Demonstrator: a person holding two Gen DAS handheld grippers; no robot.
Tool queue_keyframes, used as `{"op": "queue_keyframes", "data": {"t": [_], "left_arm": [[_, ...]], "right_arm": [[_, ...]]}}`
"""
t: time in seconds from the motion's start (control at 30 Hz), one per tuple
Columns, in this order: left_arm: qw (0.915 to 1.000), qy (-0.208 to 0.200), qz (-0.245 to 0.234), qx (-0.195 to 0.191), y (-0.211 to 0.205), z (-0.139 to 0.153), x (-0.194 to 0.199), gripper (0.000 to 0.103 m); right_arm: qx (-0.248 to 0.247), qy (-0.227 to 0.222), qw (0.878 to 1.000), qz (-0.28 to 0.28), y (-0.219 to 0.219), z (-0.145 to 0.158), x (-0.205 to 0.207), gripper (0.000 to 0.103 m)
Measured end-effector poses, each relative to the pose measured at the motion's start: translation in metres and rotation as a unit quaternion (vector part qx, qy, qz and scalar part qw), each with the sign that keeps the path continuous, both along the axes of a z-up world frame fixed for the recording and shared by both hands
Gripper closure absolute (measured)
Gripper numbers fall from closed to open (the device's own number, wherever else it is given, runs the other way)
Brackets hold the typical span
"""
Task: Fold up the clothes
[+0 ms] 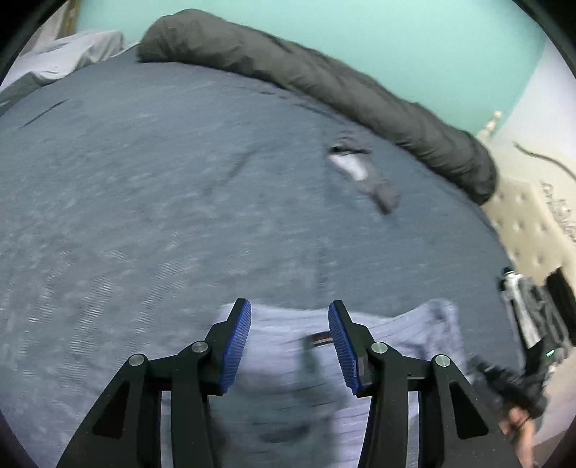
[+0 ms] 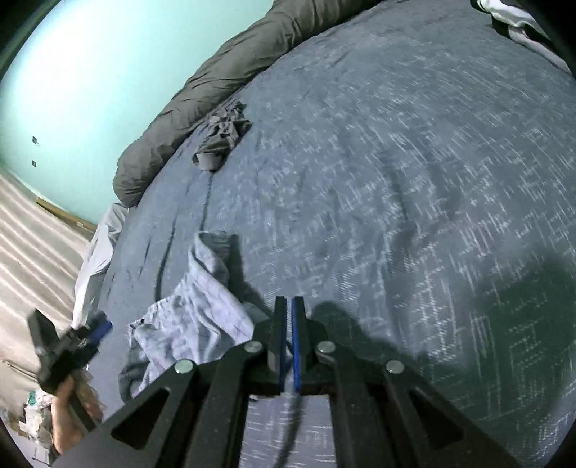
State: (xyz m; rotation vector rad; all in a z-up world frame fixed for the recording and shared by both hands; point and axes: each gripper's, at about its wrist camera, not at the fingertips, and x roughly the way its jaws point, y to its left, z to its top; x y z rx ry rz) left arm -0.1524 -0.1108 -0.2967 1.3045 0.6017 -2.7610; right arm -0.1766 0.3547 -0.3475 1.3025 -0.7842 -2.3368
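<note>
A pale blue-grey checked garment [image 1: 288, 363] lies crumpled near the bed's front edge; it also shows in the right wrist view [image 2: 194, 320]. My left gripper [image 1: 289, 320] is open just above it, one blue pad on each side, holding nothing. My right gripper [image 2: 288, 306] is shut, just right of the garment over the blue bedspread [image 2: 396, 180]; a thin dark strand seems to hang below the pads, unclear if gripped. The left gripper also shows in the right wrist view [image 2: 90, 334], in a hand.
A small dark grey garment [image 2: 223, 136] lies crumpled farther back on the bed, also in the left wrist view [image 1: 363, 172]. A rolled grey duvet [image 1: 324, 82] runs along the bed's far edge by the teal wall. Light clothes [image 2: 511, 18] lie at the far corner. Carpeted floor [image 2: 28, 230] is beside the bed.
</note>
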Motion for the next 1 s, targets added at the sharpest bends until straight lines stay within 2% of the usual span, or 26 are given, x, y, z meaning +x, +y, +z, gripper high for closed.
{"op": "queue_keyframes", "data": {"t": [0.13,0.2,0.23,0.27,0.4,0.5,0.63,0.73,0.83,1.0], "left_arm": [[0.9995,-0.026,-0.003,-0.015,-0.015,-0.018,0.004,0.054],[0.9989,-0.031,-0.021,-0.028,-0.012,-0.022,0.003,0.054],[0.9981,-0.035,-0.035,-0.037,-0.009,-0.024,0.003,0.054],[0.9974,-0.038,-0.045,-0.042,-0.007,-0.026,0.002,0.054],[0.9954,-0.049,-0.067,-0.047,0.001,-0.038,-0.005,0.054],[0.9917,-0.044,-0.081,-0.089,0.01,-0.037,-0.009,0.054],[0.9887,-0.032,-0.084,-0.12,0.019,-0.026,-0.004,0.055],[0.988,-0.019,-0.099,-0.117,0.028,-0.017,0.003,0.055],[0.9863,-0.034,-0.116,-0.112,0.038,-0.027,-0.001,0.054],[0.9862,-0.061,-0.118,-0.1,0.035,-0.044,-0.006,0.055]], "right_arm": [[-0.009,0.016,1.0,0.008,-0.013,0.011,-0.008,0.097],[-0.007,0.022,1.0,0.014,-0.023,0.016,-0.013,0.088],[-0.003,0.024,1.0,0.014,-0.027,0.018,-0.016,0.079],[-0.004,0.025,1.0,0.013,-0.03,0.019,-0.018,0.077],[-0.019,0.022,1.0,0.008,-0.044,0.017,-0.026,0.077],[-0.016,0.019,1.0,0.012,-0.055,0.014,-0.033,0.077],[-0.013,0.014,1.0,0.016,-0.059,0.011,-0.037,0.077],[-0.016,0.012,1.0,0.009,-0.055,0.01,-0.039,0.077],[-0.023,0.011,1.0,0.003,-0.051,0.01,-0.039,0.077],[-0.026,0.012,1.0,0.004,-0.05,0.01,-0.038,0.077]]}}
